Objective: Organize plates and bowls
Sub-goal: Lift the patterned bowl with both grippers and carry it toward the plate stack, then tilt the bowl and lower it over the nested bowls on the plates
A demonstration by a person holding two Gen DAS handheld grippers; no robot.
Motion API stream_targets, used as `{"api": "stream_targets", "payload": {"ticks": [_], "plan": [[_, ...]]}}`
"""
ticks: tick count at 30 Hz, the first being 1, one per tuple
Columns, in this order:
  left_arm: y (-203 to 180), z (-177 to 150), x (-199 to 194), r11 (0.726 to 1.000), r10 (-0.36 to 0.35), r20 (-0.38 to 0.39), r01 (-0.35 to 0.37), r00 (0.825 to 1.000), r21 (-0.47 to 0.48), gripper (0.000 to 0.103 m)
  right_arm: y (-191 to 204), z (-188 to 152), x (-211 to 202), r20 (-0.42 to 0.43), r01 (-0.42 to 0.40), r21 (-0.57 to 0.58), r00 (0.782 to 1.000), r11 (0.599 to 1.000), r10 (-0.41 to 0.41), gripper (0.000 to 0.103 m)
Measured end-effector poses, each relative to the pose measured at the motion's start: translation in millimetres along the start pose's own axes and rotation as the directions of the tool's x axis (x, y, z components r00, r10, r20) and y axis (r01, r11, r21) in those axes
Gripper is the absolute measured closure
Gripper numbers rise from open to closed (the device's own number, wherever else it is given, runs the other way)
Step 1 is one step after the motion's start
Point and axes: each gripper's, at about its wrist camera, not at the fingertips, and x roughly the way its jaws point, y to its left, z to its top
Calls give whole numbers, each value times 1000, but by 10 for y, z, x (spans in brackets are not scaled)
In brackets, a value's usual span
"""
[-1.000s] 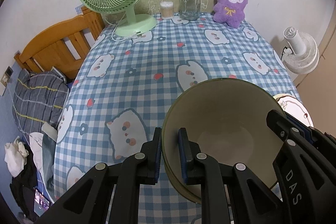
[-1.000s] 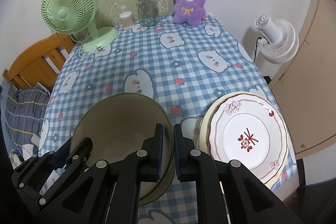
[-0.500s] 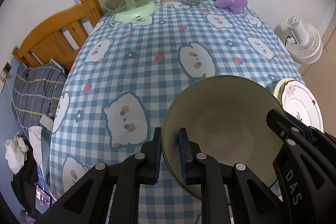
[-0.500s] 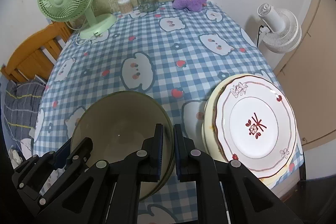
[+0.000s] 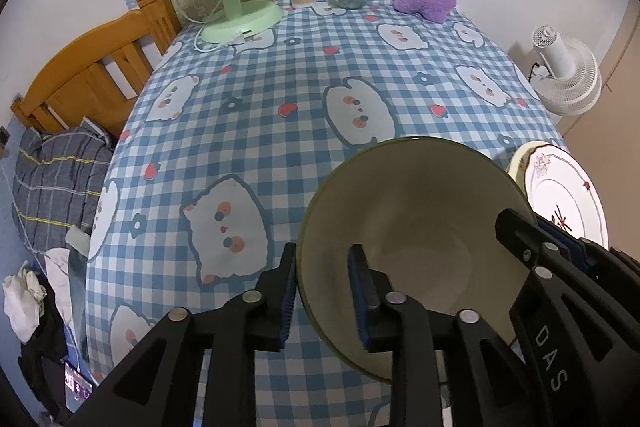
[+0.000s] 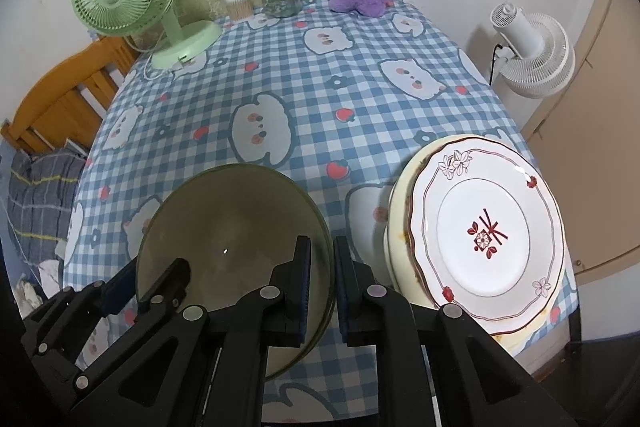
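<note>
While the bowl [image 5: 416, 227] sits empty on the counter [image 5: 280, 99] beside stacked plates [image 6: 492, 235], left tongs [image 5: 322, 287] are opening astride its rim; right tongs [image 6: 320, 279] pinch the opposite rim.

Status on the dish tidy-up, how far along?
Done: plates are stacked, the white flowered plate on a cream plate. In hand: the green bowl, rim between both tongs; the left tongs are opening with the rim between them, the right tongs are shut on it. Left: release the bowl, likely the last step, since no other loose dishes show.
</note>
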Motion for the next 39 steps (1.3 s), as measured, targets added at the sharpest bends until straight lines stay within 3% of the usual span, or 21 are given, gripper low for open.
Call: {"api": "stream_targets", "payload": {"ticks": [6,8,9,10,13,22,39], "plan": [[-17,-5,-113,999,-40,18,39,999,30,60,6,4,-97,-1,-14,-23,1000,1000,14,84],[-32,-3,-149,998,-52,25,51,998,41,50,15,11,-156,14,-17,-33,1000,999,18,77],[-34,1,-174,998,-57,32,56,998,43,42,22,18,-179,20,-15,-38,1000,999,16,67],[-34,4,-200,997,-63,40,62,997,45,37,27,23,-203,28,-15,-43,999,999,16,55],[-25,20,-245,996,-75,52,72,996,46,30,37,42,-269,54,-17,-45,998,999,20,41],[1,43,-244,995,-89,48,87,995,42,26,23,70,-179,30,-35,-59,999,998,37,31],[-30,-33,107,994,-106,-13,106,994,25,24,1,29,235,-55,-89,-31,995,996,87,28]]}}
